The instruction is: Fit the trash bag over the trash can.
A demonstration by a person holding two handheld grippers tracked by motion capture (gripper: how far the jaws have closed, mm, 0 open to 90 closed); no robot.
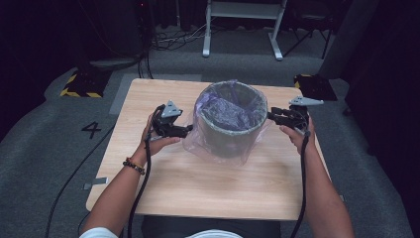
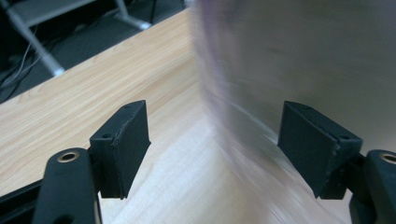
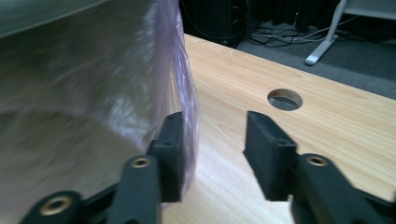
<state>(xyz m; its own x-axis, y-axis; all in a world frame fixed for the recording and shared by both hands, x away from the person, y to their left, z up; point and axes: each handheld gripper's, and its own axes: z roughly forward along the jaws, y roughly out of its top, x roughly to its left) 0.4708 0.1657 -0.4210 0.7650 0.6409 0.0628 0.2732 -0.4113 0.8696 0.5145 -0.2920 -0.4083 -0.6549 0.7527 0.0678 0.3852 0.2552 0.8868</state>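
A grey round bin stands near the middle of the wooden table, lined with a thin purple plastic bag whose loose film hangs down its outside. My left gripper sits level at the bin's left side, low by the bag's skirt. In the left gripper view its jaws stand wide apart, with the blurred bag passing between them untouched. My right gripper is at the bin's right side near the rim. Its jaws are apart, and the bag's edge hangs against the left one.
A round cable hole is cut in the tabletop to the right of the bin. White desk legs and cables lie on the floor behind. Yellow-black striped blocks flank the table's far corners. Bare wood spreads in front of the bin.
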